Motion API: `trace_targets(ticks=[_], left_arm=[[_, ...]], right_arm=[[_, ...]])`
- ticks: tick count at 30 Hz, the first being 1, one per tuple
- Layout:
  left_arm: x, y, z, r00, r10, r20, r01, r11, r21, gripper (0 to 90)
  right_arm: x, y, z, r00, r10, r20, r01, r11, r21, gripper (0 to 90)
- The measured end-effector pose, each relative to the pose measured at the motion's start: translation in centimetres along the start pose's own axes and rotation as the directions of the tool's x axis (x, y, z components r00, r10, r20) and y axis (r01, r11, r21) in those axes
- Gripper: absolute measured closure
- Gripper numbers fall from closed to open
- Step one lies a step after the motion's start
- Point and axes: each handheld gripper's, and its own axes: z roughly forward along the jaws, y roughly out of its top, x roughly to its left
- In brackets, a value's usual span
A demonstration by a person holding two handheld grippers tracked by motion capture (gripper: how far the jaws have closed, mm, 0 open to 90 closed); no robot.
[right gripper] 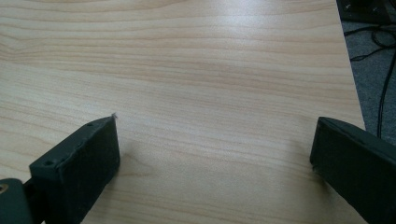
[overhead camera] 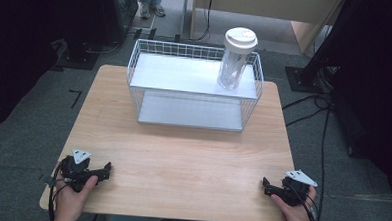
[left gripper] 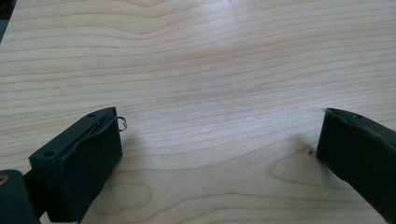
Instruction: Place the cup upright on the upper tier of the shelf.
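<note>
The left hand-held gripper [overhead camera: 104,169] and right hand-held gripper [overhead camera: 267,186] rest at the near corners of the wooden bench [overhead camera: 182,155], jaws spread wide apart, holding nothing. At the far edge, a lidded clear cup [overhead camera: 235,58] stands upright on the white wire shelf [overhead camera: 192,83], right of its centre.

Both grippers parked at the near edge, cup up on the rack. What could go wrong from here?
1. The tall clear lidded cup stands near the right end of the wire rack's top shelf; a sideways bump could tip it off.
2. The rack's raised rim may catch a jaw on approach.
3. The right gripper sits by the table corner, with cables on the floor beside it; its cable could snag.
</note>
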Motion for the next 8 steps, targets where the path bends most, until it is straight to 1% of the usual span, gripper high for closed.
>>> trace_targets(ticks=[8], left_arm=[[0.01, 0.01, -0.01, 1.0, 0.001, 0.001, -0.001, 1.0, 0.001, 0.2]], right_arm=[[-0.01, 0.01, 0.0, 1.0, -0.002, 0.001, 0.002, 1.0, -0.001, 1.4]])
